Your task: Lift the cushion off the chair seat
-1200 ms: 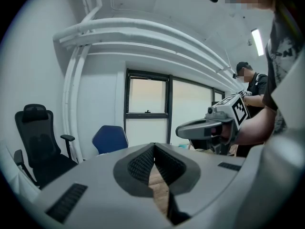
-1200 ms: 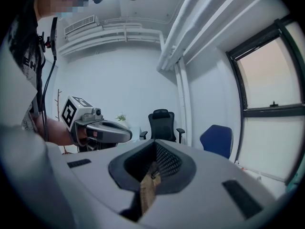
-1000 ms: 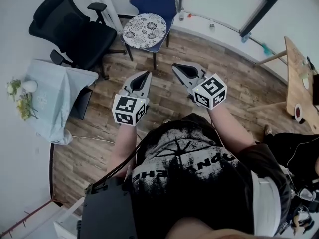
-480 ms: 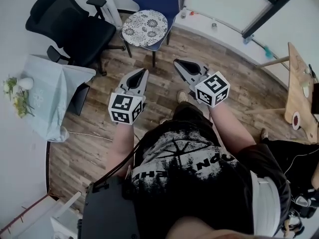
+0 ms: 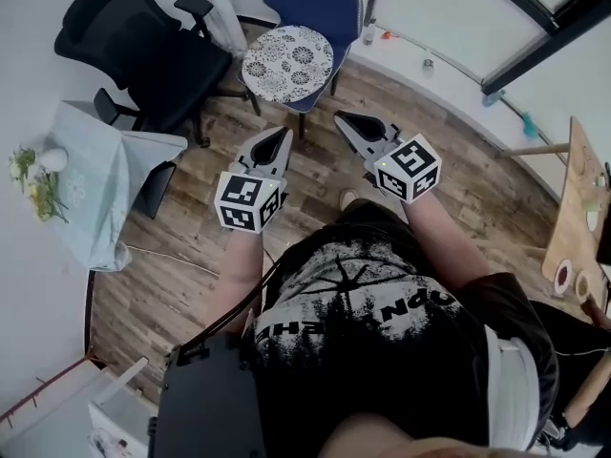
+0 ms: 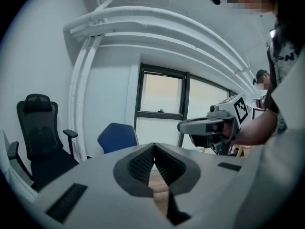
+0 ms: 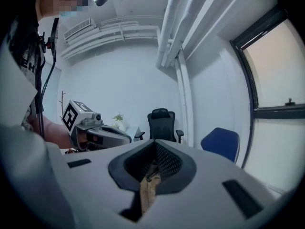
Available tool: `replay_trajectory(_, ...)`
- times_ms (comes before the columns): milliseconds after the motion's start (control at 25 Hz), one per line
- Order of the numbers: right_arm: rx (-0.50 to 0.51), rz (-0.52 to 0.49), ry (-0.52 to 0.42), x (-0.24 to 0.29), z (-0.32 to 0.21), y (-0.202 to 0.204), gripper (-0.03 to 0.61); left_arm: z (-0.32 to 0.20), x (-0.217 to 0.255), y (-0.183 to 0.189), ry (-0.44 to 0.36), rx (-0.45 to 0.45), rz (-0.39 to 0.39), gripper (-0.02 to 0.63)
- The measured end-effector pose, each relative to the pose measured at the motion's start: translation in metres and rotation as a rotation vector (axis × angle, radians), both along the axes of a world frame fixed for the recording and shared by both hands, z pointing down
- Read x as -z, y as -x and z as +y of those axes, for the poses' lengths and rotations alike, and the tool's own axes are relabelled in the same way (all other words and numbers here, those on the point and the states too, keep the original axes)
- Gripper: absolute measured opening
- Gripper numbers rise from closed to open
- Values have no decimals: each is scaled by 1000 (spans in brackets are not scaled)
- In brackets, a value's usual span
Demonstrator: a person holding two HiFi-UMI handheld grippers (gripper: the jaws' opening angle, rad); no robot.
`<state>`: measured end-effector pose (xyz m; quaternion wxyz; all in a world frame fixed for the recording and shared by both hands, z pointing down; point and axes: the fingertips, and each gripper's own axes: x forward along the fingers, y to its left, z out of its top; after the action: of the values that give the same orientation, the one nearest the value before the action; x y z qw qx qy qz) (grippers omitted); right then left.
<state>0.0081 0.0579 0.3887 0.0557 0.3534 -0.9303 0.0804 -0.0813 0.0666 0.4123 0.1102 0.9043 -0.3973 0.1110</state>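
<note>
The round patterned cushion (image 5: 287, 63) lies flat on the seat of the blue chair (image 5: 323, 3), upper middle of the head view, with the chair's back rising behind it. Both claws are held out over the wooden floor (image 5: 449, 160) just below it in the frame and well apart from it. The left claw (image 5: 278, 138) has its jaws pressed together with nothing between them, and the right claw (image 5: 344, 119) is likewise closed and empty.

The step in hand looks like the approach. To do it well, both claws should probably open before they reach the seat. Each could then slip over the cushion's rim on opposite sides, biting only the padding and not the seat edge beneath. An even, level lift would likely keep the soft cushion from folding or sliding out. The black office chair (image 5: 143, 51) at upper left stands close, so the left claw has less room on that side.
</note>
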Motion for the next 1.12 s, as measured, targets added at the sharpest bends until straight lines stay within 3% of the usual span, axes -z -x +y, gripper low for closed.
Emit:
replay_trajectory(400,69,-9,8,10,-73,-44,18,-68,6,-46,8,65,-9,12)
replay_trajectory(1120,149,-40,35,-5,-146,-75,18,-137,-7,-79,38,139,-37,12)
